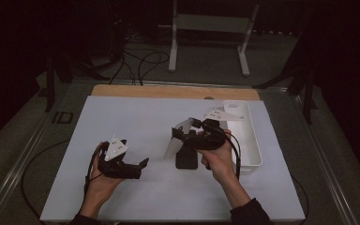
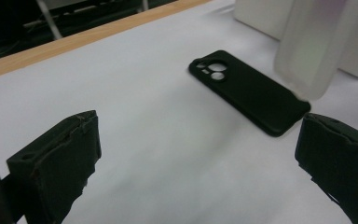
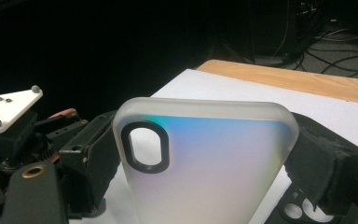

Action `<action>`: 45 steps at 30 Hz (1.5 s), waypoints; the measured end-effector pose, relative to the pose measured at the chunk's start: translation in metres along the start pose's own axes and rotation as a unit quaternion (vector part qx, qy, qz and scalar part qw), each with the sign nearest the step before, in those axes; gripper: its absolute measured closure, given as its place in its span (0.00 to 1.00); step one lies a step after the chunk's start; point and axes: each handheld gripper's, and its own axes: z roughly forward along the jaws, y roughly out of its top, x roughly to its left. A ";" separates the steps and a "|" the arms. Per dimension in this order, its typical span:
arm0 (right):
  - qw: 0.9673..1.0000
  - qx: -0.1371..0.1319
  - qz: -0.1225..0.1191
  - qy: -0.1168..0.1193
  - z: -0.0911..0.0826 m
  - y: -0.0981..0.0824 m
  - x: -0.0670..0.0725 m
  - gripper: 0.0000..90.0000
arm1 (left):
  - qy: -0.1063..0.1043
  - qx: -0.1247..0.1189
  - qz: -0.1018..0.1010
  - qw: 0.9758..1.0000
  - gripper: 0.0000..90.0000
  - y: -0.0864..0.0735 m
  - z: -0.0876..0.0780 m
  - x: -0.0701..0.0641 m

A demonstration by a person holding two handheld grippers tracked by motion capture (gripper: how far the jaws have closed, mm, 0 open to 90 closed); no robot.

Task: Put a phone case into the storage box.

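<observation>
White table [image 1: 122, 197], white bin [image 1: 251, 140] holding pale case [image 1: 236, 108], left tongs [image 1: 143, 164] open, right tongs [image 1: 180, 133] gripping frosted case [image 1: 178, 138]

fingers [image 2: 56, 168] apart | black phone case [image 2: 249, 91] flat | translucent case [image 2: 314, 44] above

clear case [image 3: 205, 172] bottom cut off, black case [image 3: 298, 210] mostly hidden behind it

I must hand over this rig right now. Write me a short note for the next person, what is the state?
Right gripper: shut on the frosted phone case, held up above the table.
Left gripper: open, holding nothing, apart from the cases.
Black phone case: flat on the white table, camera holes up.
White tray: at the right side.
Done: frosted case picked up.
Left: probably set it down or into the tray; black case untouched.
</observation>
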 end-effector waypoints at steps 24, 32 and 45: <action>0.999 0.001 -0.013 -0.032 -0.011 0.015 -0.008 0.19 | 0.056 -0.053 -0.041 0.996 0.00 -0.070 -0.045 0.030; 0.998 -0.005 -0.020 -0.066 -0.024 0.029 -0.018 0.19 | 0.076 -0.053 -0.034 0.995 0.00 -0.075 -0.045 0.030; 0.992 -0.005 -0.026 -0.120 -0.032 0.048 -0.039 0.19 | 0.083 -0.055 -0.039 0.994 0.00 -0.079 -0.046 0.032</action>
